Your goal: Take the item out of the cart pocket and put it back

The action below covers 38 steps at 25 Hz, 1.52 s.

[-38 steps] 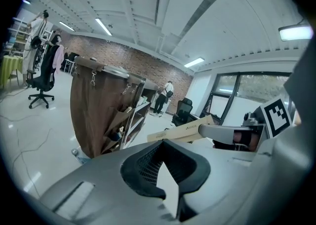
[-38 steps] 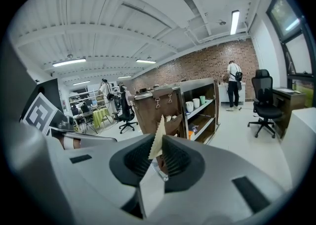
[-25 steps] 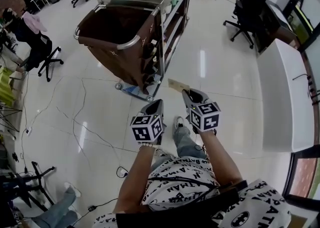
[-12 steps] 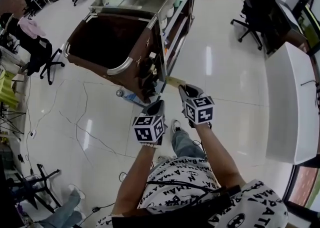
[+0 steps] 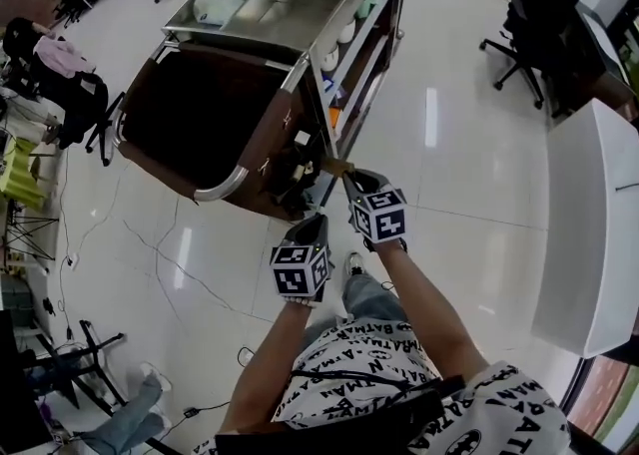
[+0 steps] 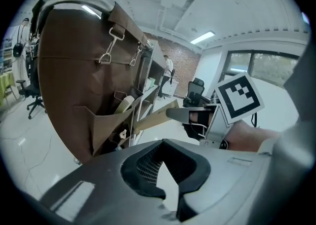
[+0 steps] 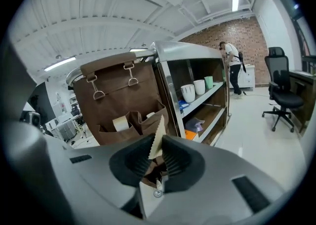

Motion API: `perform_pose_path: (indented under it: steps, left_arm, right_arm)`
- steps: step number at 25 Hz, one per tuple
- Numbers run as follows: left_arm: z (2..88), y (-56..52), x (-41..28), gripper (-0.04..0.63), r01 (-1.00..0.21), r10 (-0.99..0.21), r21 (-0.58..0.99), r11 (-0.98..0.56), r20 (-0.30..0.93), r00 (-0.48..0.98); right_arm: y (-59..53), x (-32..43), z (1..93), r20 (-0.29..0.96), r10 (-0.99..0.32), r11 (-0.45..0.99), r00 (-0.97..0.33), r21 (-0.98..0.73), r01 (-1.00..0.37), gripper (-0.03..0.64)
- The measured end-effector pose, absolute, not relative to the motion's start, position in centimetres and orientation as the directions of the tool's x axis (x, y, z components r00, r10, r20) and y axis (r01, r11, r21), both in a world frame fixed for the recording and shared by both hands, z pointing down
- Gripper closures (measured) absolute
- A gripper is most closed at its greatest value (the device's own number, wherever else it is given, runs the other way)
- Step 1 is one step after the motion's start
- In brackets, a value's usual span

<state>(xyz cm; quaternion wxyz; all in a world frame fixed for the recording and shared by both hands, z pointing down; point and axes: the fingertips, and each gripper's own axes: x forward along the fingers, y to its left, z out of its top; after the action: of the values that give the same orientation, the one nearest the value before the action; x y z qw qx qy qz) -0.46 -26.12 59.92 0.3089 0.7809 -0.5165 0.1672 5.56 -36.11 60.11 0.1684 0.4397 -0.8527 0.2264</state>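
Note:
A flat tan paper packet (image 5: 335,166) with a serrated edge is pinched in my right gripper (image 5: 349,176), which is shut on it. The right gripper view shows the packet (image 7: 158,137) standing up between the ribbed pads, just in front of the brown fabric pockets (image 7: 136,123) on the cart's bag. One pocket holds a white roll (image 7: 120,123). The left gripper view shows the packet (image 6: 155,115) pointing at the pockets (image 6: 106,125). My left gripper (image 5: 311,220) hangs lower and nearer to me, shut and empty (image 6: 165,162).
The steel cart (image 5: 300,4) carries a large brown bag (image 5: 200,114) and shelves with cups (image 7: 195,90). Office chairs (image 5: 544,29) and a white counter (image 5: 589,224) stand to the right. Cables (image 5: 150,243) run over the floor on the left. A person (image 7: 231,66) stands far behind.
The cart has come much closer in the head view. My right gripper has carried the packet up to the cart's side pockets. The left gripper stays low beside it.

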Motion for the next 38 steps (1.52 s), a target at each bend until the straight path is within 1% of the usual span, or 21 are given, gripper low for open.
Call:
perform_pose_path:
  steps: [5, 9, 14, 20, 24, 28, 31, 34, 35, 38]
  left_arm:
    - [62.6, -28.2, -0.3, 0.595, -0.94, -0.705, 0.263, -0.218, 0.623, 0.338]
    - [64.3, -29.2, -0.5, 0.595, -0.945, -0.691, 0.276, -0.173, 0.65, 0.316]
    - [66.4, -30.7, -1.5, 0.595, -0.955, -0.689, 0.286, -0.085, 0.675, 0.263]
    - [68.0, -31.4, -2.2, 0.595, -0.957, -0.674, 0.287, -0.039, 0.7, 0.237]
    - [68.3, -31.3, -2.8, 0.595, -0.955, -0.669, 0.296, -0.022, 0.706, 0.234]
    - [68.8, -30.9, -3.2, 0.595, -0.952, -0.663, 0.304, -0.01, 0.711, 0.234]
    - [68.9, -30.3, -3.5, 0.595, -0.951, -0.658, 0.31, -0.006, 0.715, 0.237]
    - [68.7, -29.8, -4.0, 0.595, -0.948, -0.664, 0.318, -0.007, 0.707, 0.243]
    - [68.5, -29.7, -4.2, 0.595, -0.947, -0.668, 0.321, -0.009, 0.703, 0.245]
    - [67.9, -28.9, -5.0, 0.595, -0.944, -0.68, 0.33, -0.016, 0.689, 0.253]
  right_arm:
    - [-39.7, 3.7, 63.3, 0.516, -0.623, 0.55, -0.588, -0.246, -0.798, 0.558]
    - [-41.9, 2.4, 65.9, 0.548, -0.583, 0.575, -0.6, -0.244, -0.781, 0.558]
    - [-43.5, 0.4, 70.2, 0.625, -0.503, 0.614, -0.596, -0.227, -0.756, 0.558]
    - [-44.5, -1.7, 73.7, 0.684, -0.437, 0.629, -0.585, -0.232, -0.742, 0.558]
    - [-44.9, -2.9, 75.9, 0.699, -0.4, 0.638, -0.592, -0.251, -0.728, 0.558]
    - [-45.5, -3.3, 76.9, 0.717, -0.395, 0.641, -0.574, -0.232, -0.731, 0.558]
    - [-45.4, -3.8, 76.7, 0.704, -0.393, 0.639, -0.591, -0.253, -0.726, 0.555]
    - [-45.3, -3.7, 76.7, 0.701, -0.397, 0.631, -0.593, -0.261, -0.731, 0.538]
    - [-45.2, -3.6, 76.5, 0.696, -0.404, 0.628, -0.594, -0.262, -0.733, 0.522]
    - [-44.8, -2.7, 75.1, 0.677, -0.45, 0.618, -0.583, -0.235, -0.75, 0.52]
